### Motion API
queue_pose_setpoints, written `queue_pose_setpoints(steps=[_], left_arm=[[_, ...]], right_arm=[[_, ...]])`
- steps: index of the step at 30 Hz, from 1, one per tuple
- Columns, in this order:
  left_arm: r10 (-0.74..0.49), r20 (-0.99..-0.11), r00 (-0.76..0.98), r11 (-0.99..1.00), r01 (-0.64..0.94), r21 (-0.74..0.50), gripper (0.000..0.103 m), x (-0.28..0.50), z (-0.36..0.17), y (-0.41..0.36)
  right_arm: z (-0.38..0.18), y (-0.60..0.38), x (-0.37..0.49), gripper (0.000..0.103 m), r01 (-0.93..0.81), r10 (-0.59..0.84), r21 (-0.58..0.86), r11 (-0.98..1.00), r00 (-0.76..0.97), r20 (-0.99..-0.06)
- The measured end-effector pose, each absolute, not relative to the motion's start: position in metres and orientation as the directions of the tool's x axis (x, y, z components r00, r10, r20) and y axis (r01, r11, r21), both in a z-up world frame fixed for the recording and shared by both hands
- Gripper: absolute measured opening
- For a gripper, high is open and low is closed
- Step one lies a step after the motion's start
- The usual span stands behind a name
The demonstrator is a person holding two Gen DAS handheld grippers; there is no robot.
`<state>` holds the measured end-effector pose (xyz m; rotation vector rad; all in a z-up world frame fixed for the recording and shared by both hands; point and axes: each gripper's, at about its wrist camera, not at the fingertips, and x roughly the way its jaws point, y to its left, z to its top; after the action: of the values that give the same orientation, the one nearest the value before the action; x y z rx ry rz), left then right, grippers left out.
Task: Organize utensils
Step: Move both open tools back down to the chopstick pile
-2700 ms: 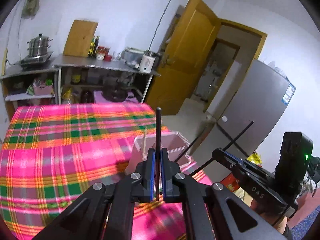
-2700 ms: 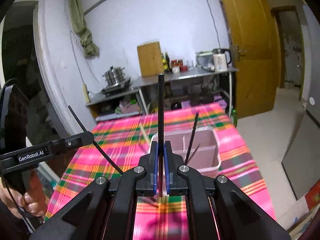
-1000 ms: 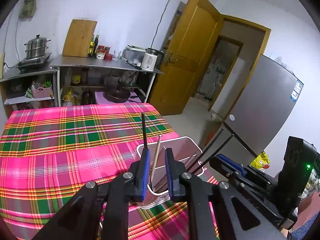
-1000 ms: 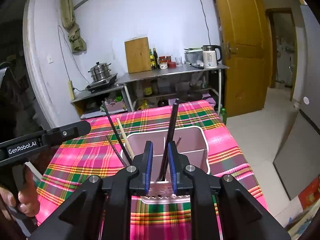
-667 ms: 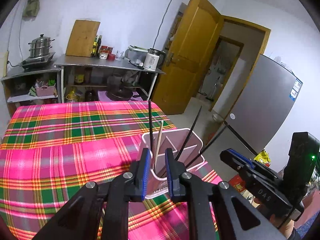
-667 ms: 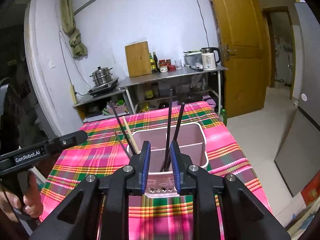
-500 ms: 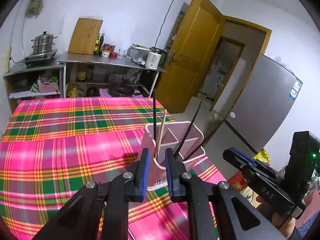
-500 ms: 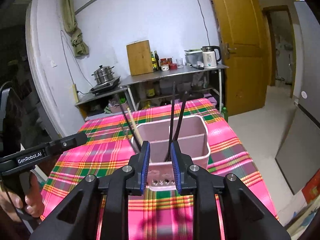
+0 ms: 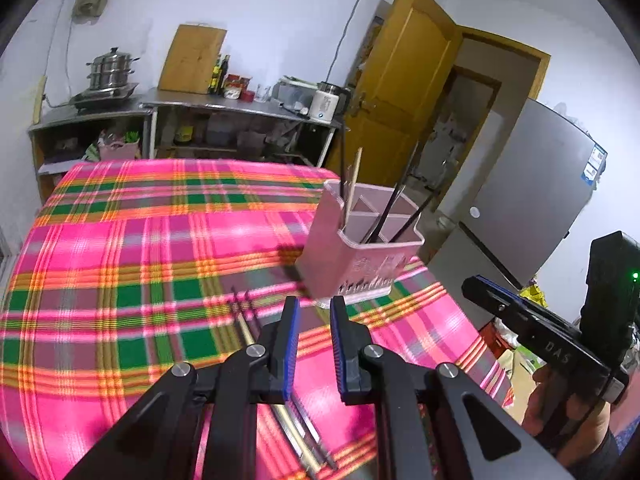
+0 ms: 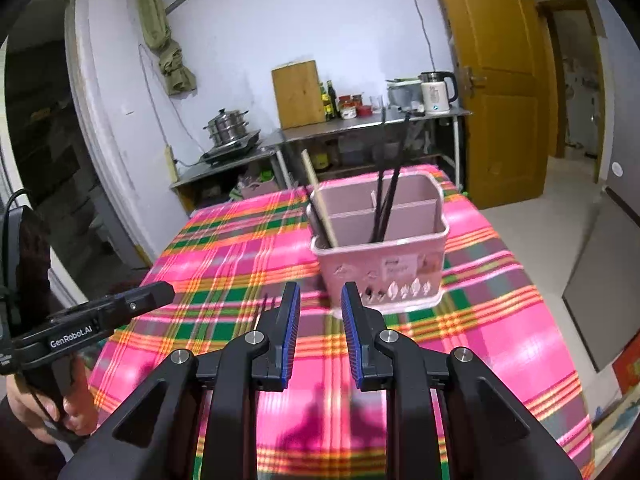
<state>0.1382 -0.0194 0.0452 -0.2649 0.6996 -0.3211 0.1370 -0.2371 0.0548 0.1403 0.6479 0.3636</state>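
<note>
A pink utensil holder (image 9: pixel 356 256) (image 10: pixel 384 264) stands on the plaid tablecloth. It holds black chopsticks (image 10: pixel 386 184) (image 9: pixel 390 210) and a wooden chopstick (image 10: pixel 320 202) (image 9: pixel 353 180), each leaning in a compartment. Several loose chopsticks (image 9: pixel 244 320) lie on the cloth under my left gripper (image 9: pixel 313 310), which is open and empty, short of the holder. My right gripper (image 10: pixel 318 298) is open and empty, just in front of the holder. Tips of the loose chopsticks (image 10: pixel 264 304) show left of its fingers.
The table (image 9: pixel 120 248) is covered by a pink, green and orange plaid cloth. Behind it stand metal shelves (image 10: pixel 360 128) with a pot, a cutting board, bottles and a kettle. A yellow door (image 10: pixel 496 80) and a grey fridge (image 9: pixel 532 196) are to the right.
Both grippers let go of black chopsticks into the holder, opened, and pulled back and lower. The loose chopsticks on the cloth have come into view.
</note>
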Motion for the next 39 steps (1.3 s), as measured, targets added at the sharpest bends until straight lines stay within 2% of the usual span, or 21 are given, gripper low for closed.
queue_pose_setpoints(steps=[13, 26, 30, 39], left_arm=[[-0.356, -0.636, 0.685, 0.923, 0.149, -0.356, 0.015, 0.097, 0.011, -0.002], [-0.329, -0.720, 0.611, 0.931, 0.083, -0.355, 0.015, 0.130, -0.041, -0.006], [-0.307, -0.740, 0.599, 0.936, 0.051, -0.348, 0.027, 0.149, -0.055, -0.008], [-0.253, -0.790, 0.558, 0.955, 0.014, -0.296, 0.027, 0.178, -0.082, -0.018]], right_arm=[[0.029, -0.209, 0.101, 0.022, -0.358, 0.423, 0.235, 0.904, 0.663, -0.618], [-0.004, -0.200, 0.112, 0.022, -0.366, 0.435, 0.253, 0.895, 0.597, -0.674], [-0.012, -0.199, 0.119, 0.022, -0.361, 0.433, 0.259, 0.896, 0.580, -0.690], [-0.029, -0.198, 0.139, 0.022, -0.353, 0.433, 0.272, 0.895, 0.548, -0.716]])
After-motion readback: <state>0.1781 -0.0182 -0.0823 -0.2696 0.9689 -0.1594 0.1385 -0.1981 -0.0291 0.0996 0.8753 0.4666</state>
